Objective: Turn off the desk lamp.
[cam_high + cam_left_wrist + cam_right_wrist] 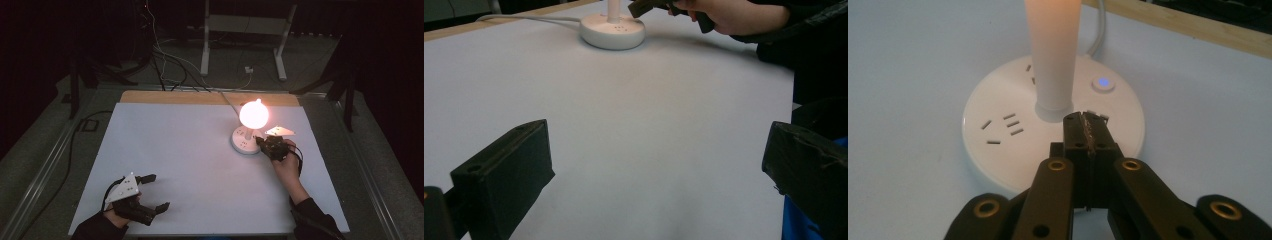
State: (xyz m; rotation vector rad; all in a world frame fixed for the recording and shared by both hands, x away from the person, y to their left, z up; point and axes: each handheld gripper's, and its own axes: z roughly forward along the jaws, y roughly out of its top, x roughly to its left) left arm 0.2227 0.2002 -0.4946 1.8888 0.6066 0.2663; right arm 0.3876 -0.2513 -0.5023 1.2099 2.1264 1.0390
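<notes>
High view: white matte sheet covers the counter (200, 150), a wood strip bare at the far edge. Lamp (248, 131), round white base w/ glowing globe, sits right of centre, well in from the edges. Right tool (261, 143) touches the base. Left tool (156, 192) near the front-left corner, lots of open room around it.

Left tool view: jaws wide apart, nothing between; lamp base far off.

Right tool view: jaws pressed together, tips on the glossy base beside the stem; blue-lit button (1103, 83) and socket slots (1003, 127). No readable text.
</notes>
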